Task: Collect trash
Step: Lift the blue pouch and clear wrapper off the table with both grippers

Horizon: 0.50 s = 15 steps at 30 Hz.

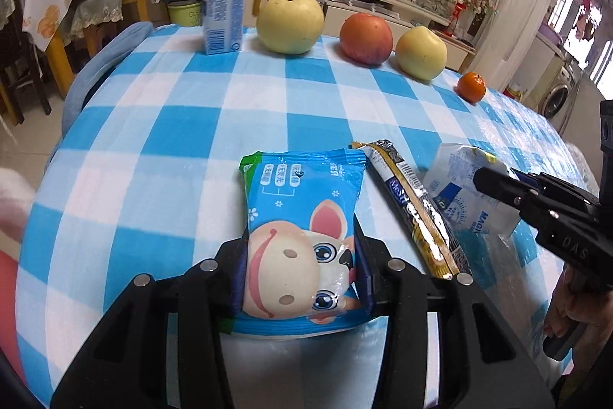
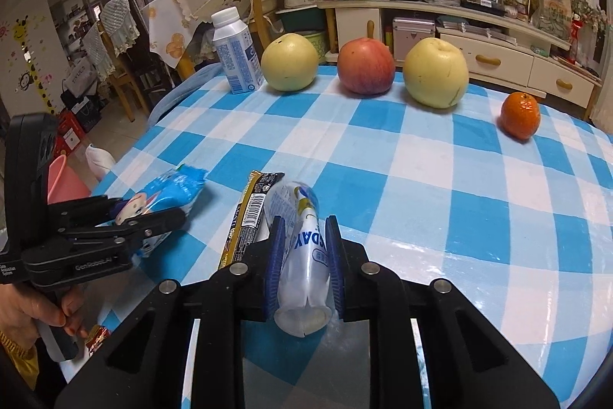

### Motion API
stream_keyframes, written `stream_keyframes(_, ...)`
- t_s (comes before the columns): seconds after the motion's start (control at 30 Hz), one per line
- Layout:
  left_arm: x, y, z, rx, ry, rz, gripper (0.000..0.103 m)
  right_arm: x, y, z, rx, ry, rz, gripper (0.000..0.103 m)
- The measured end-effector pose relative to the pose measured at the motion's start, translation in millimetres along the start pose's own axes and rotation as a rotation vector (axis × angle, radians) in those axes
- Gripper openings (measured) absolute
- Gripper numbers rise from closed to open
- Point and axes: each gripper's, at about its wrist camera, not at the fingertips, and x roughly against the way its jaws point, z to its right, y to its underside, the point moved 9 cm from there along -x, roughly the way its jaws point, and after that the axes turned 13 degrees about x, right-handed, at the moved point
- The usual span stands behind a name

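1. Gripping trash: left gripper [image 1: 302, 267] jaws clamped the snack packet [image 1: 302, 232]; right gripper [image 2: 302, 255] jaws clamped the crumpled bottle [image 2: 302, 255], near the counter's [image 2: 459, 179] front edge.
2. Next, probably binning both; stick wrapper [image 2: 245, 217] remained between.

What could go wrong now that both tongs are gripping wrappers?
The left tongs pinch only the near end of the blue snack packet, so it may slip. The right tongs squeeze a white wrapper beside the gold stick wrapper, which might get dragged along.
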Motion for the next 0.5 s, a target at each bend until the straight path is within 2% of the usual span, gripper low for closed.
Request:
stream_keyframes(0.17,19.5,8.1,-11.5,0.044,0.008,0.029,0.045,14.0,2.7,-3.5,-0.014,-0.007,0.016,0.023)
stream_keyframes(0.5,62.9,20.8,-22.1,0.031,-0.032,0.119,0.045,34.5,2.4,-25.5,0.038,-0.002,0.04,0.023)
